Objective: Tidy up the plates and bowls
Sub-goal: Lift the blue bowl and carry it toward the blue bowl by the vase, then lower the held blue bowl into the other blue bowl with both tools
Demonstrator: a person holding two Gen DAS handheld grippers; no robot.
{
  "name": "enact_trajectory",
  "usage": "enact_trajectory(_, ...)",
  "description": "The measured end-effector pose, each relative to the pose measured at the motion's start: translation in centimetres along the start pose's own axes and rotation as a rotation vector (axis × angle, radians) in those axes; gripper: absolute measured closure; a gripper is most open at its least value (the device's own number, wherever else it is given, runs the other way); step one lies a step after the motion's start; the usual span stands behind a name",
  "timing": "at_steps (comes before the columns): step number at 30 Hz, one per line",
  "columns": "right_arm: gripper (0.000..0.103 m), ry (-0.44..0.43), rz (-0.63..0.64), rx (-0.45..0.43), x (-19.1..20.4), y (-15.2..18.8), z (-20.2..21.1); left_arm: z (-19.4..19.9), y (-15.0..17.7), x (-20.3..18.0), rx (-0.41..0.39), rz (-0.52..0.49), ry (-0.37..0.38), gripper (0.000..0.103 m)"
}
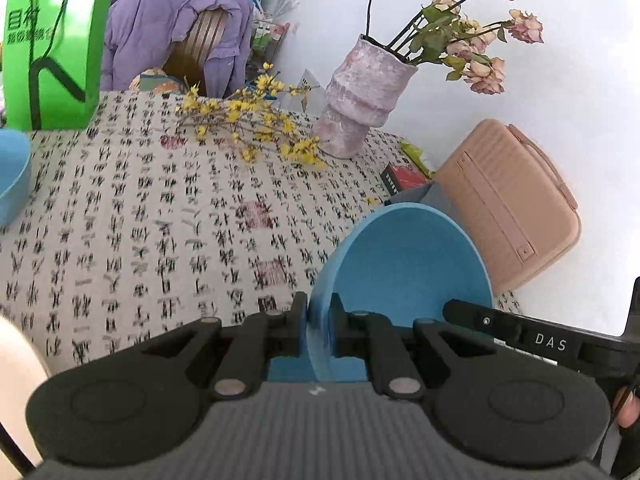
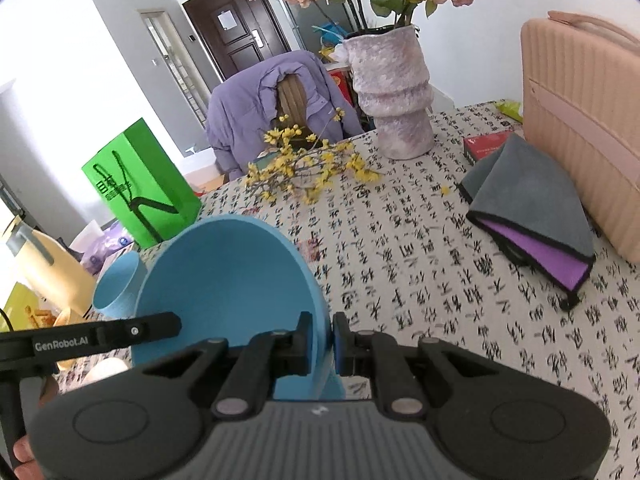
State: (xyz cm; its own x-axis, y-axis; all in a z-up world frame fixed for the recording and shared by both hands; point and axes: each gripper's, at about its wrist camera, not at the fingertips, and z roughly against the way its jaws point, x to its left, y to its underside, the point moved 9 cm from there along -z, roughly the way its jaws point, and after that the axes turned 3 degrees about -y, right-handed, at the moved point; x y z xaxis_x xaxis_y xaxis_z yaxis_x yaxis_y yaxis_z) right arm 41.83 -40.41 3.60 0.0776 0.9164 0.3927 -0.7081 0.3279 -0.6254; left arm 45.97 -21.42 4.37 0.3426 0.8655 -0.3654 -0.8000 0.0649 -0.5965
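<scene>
Left gripper (image 1: pixel 319 330), black two-finger tool: jaws nearly closed, clamped on the rim of a light blue round plastic bowl (image 1: pixel 408 268). The wall of the bowl passes between the two pads; the bowl is held off the table, tipped on edge, its hollow facing right in the left wrist view. Its lower part is cut off behind the gripper body.

Right gripper (image 2: pixel 322 344), same make: jaws nearly closed, clamped on the rim of a second light blue round bowl (image 2: pixel 224 276). This bowl is likewise tipped on edge, with its hollow facing left in the right wrist view. Its lower edge is hidden behind the fingers.

Table, covered with a grey cloth printed in black calligraphy (image 1: pixel 160 216), bearing:
- a mottled pink-grey ribbed ceramic vase (image 1: pixel 356 100) with faded pink roses;
- a loose spray of small yellow blossoms (image 1: pixel 248 120), lying beside the vase;
- a bright green paper carrier bag (image 1: pixel 52 48) at the far edge;
- a folded grey cloth with purple lining (image 2: pixel 536 208), just beside a ribbed pale pink hard case (image 2: pixel 584 120);
- a red and black box (image 2: pixel 486 144), partly covered by the grey cloth.

Further blue vessel (image 2: pixel 118 288) behind the right-hand bowl, partly hidden; whether bowl or cup cannot be told. The print on the tablecloth is blurred near both grippers. A purple jacket (image 2: pixel 256 104) hangs over a chair beyond the table.
</scene>
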Motion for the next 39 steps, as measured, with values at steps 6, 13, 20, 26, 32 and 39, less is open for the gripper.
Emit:
enact_trajectory(6,0.092,-0.002,0.012,0.022,0.4,2.3,0.4,0.7,2.5,0.8,0.016,0.028,0.0,0.093)
enact_trajectory(13,0.092,-0.015,0.002,0.062,0.5,4.4,-0.6,0.4,4.9,2.4,0.051,0.06,-0.005,0.093)
enact_trajectory(20,0.091,-0.008,-0.005,0.091,0.2,5.6,-2.0,-0.6,6.0,3.3,0.075,0.08,-0.012,0.093)
enact_trajectory(26,0.089,0.004,-0.001,0.099,-0.1,5.8,-3.1,-1.6,6.3,3.7,0.088,0.087,-0.019,0.092)
enact_trajectory(32,0.089,0.014,0.014,0.103,-0.1,6.1,-4.1,-2.2,6.6,4.0,0.093,0.077,-0.029,0.091)
enact_trajectory(39,0.077,0.037,0.049,0.095,0.1,6.1,-4.5,-2.6,6.5,4.3,0.084,0.065,-0.046,0.083)
